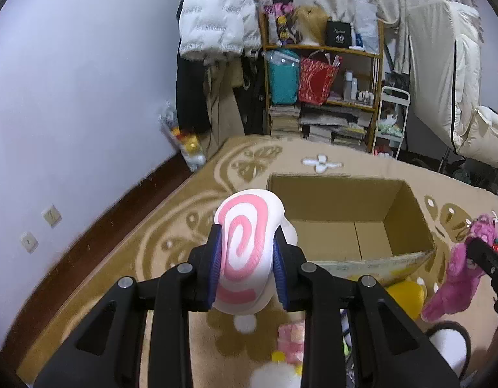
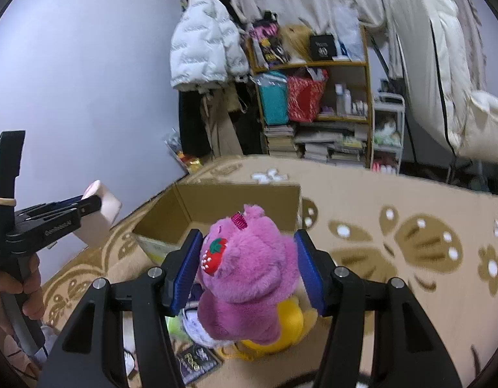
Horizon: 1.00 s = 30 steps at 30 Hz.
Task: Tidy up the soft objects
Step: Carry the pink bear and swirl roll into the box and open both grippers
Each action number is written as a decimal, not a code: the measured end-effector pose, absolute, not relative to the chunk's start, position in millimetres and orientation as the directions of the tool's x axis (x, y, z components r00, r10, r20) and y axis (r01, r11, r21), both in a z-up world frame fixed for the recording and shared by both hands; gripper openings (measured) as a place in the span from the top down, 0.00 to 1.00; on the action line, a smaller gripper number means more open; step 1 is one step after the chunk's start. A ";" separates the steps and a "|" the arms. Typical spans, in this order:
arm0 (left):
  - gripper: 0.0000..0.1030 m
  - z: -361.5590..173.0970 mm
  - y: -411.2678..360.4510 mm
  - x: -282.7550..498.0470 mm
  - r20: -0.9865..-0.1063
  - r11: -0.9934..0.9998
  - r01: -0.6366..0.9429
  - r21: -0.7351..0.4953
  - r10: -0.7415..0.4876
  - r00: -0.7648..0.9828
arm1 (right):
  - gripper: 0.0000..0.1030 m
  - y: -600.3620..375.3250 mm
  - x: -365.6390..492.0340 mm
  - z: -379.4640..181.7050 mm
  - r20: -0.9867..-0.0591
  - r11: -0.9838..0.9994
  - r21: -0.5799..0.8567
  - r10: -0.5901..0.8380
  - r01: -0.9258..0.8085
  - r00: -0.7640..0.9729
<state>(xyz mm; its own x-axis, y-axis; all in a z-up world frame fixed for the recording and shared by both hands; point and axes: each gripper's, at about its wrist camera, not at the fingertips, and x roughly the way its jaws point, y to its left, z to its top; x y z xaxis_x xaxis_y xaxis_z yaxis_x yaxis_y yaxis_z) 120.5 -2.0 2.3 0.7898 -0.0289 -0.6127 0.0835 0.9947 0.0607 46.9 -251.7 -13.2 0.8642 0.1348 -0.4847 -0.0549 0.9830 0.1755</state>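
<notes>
My left gripper [image 1: 247, 255] is shut on a white plush with a pink swirl [image 1: 245, 252], held above the rug just left of an open cardboard box [image 1: 407, 213]. My right gripper [image 2: 247, 268] is shut on a purple plush bear with a strawberry patch [image 2: 249, 274], held above the rug just in front of the box [image 2: 216, 200]. The bear and the right gripper also show in the left wrist view [image 1: 459, 278], right of the box. The left gripper with its plush shows in the right wrist view [image 2: 97, 213], left of the box. The box looks empty inside.
A yellow plush [image 2: 287, 326] and small packets [image 2: 197, 362] lie on the patterned rug [image 2: 410, 210] below the bear. More soft items [image 1: 291, 339] lie under the left gripper. A cluttered wooden shelf [image 1: 323, 90], hanging coats and a white cart stand behind the rug.
</notes>
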 end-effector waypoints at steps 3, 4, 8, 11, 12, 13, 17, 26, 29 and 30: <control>0.73 15.2 -9.9 125.3 -0.582 0.991 0.094 0.094 -0.022 0.813 | 0.41 -246.9 57.2 -0.4 -0.453 0.987 0.144 0.131 -0.073 0.882; 0.73 18.5 -12.2 128.5 -0.577 0.990 0.097 0.097 -0.024 0.816 | 0.41 -245.2 61.3 3.3 -0.444 0.988 0.134 0.130 -0.078 0.887; 0.73 24.1 -18.5 140.6 -0.563 0.990 0.101 0.102 -0.027 0.826 | 0.41 -238.2 81.1 15.6 -0.414 0.993 0.079 0.113 -0.088 0.903; 0.72 22.8 -26.6 153.2 -0.559 0.986 0.123 0.114 -0.038 0.828 | 0.40 -232.6 92.9 21.1 -0.384 0.996 0.022 0.087 -0.085 0.919; 0.72 22.1 -28.4 156.1 -0.560 0.985 0.126 0.114 -0.041 0.828 | 0.40 -232.0 98.7 21.4 -0.378 0.996 0.007 0.080 -0.084 0.922; 0.72 21.4 -30.4 160.6 -0.560 0.986 0.128 0.110 -0.045 0.827 | 0.40 -232.7 101.9 21.4 -0.376 0.997 0.001 0.078 -0.083 0.923; 0.71 14.8 -34.7 172.4 -0.564 0.985 0.144 0.096 -0.065 0.823 | 0.40 -234.9 118.1 13.0 -0.388 0.996 0.011 0.083 -0.085 0.918; 0.62 -10.6 -46.4 189.3 -0.606 0.982 0.166 0.092 -0.077 0.792 | 0.37 -238.4 135.3 -21.4 -0.449 0.991 0.060 0.136 -0.122 0.883; 0.50 -17.1 -47.7 192.9 -0.620 0.982 0.164 0.090 -0.074 0.781 | 0.34 -240.9 136.5 -26.5 -0.463 0.990 0.077 0.137 -0.114 0.876; 0.42 -18.8 -48.0 193.4 -0.624 0.982 0.163 0.092 -0.070 0.778 | 0.25 -242.8 136.7 -27.1 -0.467 0.990 0.085 0.136 -0.108 0.874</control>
